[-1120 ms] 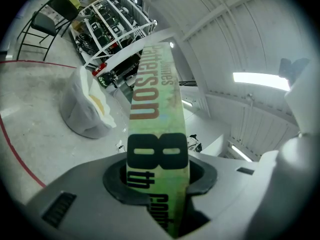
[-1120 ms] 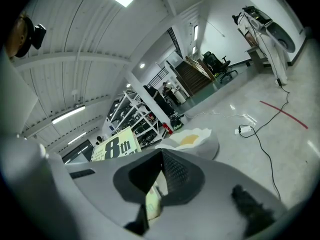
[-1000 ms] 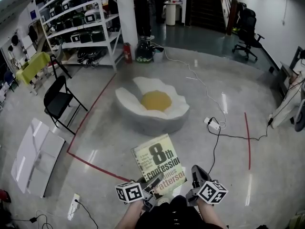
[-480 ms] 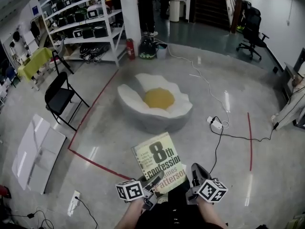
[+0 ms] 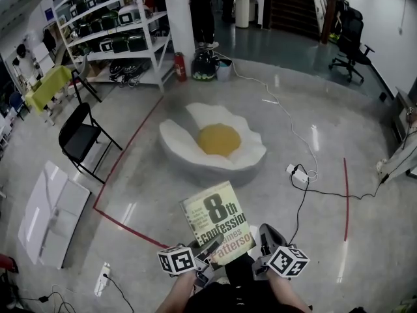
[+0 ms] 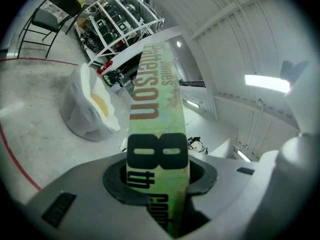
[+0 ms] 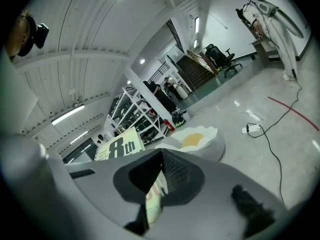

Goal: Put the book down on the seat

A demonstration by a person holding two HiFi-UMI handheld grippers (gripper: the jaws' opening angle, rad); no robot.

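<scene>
Left gripper (image 5: pixel 210 246) and right gripper (image 5: pixel 266 235), held side by side and pointing forward, each clamp the near edge of the book (image 5: pixel 217 219). The egg-shaped seat (image 5: pixel 214 142) lies well ahead.

Bright, even light from ceiling strip lamps (image 6: pixel 267 82); glare streaks on the floor (image 5: pixel 314 139); fisheye bending and dark vignetting at frame edges.

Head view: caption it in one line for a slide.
The left gripper and right gripper hold the book above the floor, short of the fried-egg seat.
</scene>
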